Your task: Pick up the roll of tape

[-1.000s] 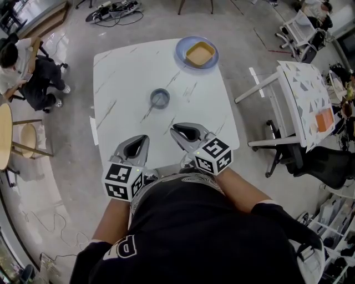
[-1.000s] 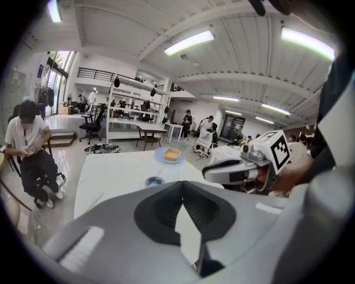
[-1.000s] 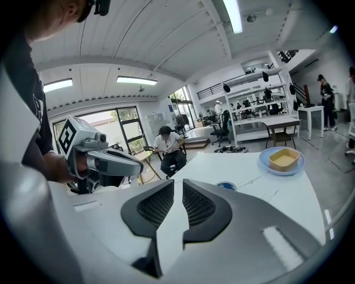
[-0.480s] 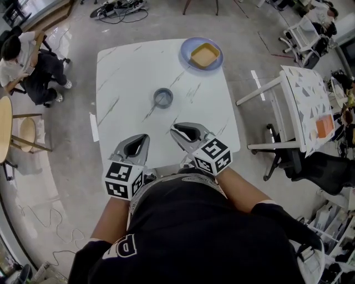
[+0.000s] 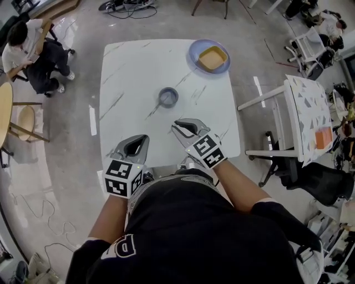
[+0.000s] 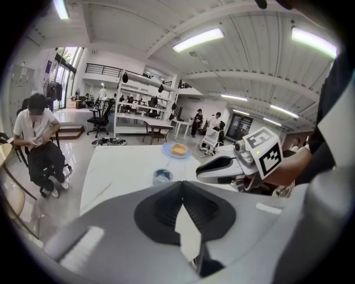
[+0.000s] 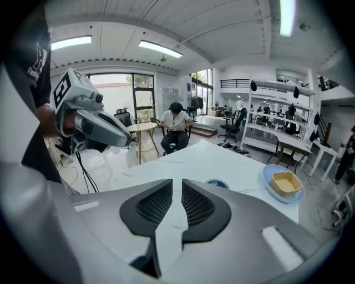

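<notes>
Left gripper point(image 5: 142, 140) hangs over the near edge of the table point(image 5: 127, 83), and its own view point(image 6: 181, 186) shows the jaw tips touching with nothing between them. Just to its right, the right gripper point(image 5: 178, 127) is held over the same near edge. Its own view point(image 7: 176, 204) shows the jaws a thin slit apart, gripping nothing, with bare tabletop visible through the gap.

The roll of tape point(image 5: 168, 97) lies flat near the middle of the table, farther out than both grippers and touching neither. It is grey with a blue-grey inside. From the left gripper view it sits clear on the tabletop point(image 6: 161, 176); from the right gripper view only its top shows past the right jaw point(image 7: 217, 183).

The tabletop is white with thin dark veins and rounded corners. At its far right corner stands a pale blue plate point(image 5: 195, 51) with a square tan container point(image 5: 213, 57) in it.

Around the table is a glossy grey floor point(image 5: 72, 138). At the far left a person point(image 5: 33, 50) sits beside a round wooden table point(image 5: 4, 127). To the right stands a second table point(image 5: 308, 105) with a patterned top. Cables point(image 5: 125, 5) lie on the floor at the far edge. White shelving point(image 6: 133, 105) lines the back of the room under long light strips point(image 6: 198, 40).
</notes>
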{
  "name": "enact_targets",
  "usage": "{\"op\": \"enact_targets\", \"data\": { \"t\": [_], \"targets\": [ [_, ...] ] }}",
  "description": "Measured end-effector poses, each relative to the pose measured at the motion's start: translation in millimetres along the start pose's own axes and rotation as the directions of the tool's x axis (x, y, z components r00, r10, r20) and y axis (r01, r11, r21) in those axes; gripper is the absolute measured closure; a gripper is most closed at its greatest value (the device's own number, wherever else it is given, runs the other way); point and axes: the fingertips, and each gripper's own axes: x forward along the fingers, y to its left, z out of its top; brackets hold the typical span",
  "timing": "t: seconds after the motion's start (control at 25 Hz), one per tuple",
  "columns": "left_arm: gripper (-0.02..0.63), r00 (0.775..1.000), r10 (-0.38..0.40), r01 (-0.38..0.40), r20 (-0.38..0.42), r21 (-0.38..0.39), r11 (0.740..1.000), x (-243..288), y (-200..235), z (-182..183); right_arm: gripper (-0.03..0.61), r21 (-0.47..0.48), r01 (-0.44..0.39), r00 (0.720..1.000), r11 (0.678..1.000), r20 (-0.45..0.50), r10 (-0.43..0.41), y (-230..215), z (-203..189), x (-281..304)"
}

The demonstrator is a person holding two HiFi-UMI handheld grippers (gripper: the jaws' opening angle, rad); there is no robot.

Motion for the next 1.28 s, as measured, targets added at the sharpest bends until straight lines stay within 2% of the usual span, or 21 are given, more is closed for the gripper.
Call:
{"op": "enact_targets", "data": {
  "t": [0.32,0.84,1.28],
  "targets": [
    [0.555,0.999,0.042,-0.042,-0.004,-0.044,0.998,-6.7,15.4,-12.3,0.538,-0.134,-0.007,0.993,0.991,-0.115,-0.009,-20.9,-18.7,41.6],
    [0.555,0.993,0.116,-0.115,0.008,-0.104,0.988,-24.8,36.8,-19.0,0.538,-0.185,-0.041,0.969,0.982,-0.246,-0.006,-52.9,-47.0,100.6],
    [0.555,0.989,0.147,-0.146,-0.006,-0.134,0.98,-30.6,44.7,-24.9,0.537,-0.221,-0.07,0.945,0.973,-0.327,-0.006,-72.1,-61.7,137.7]
  ]
}}
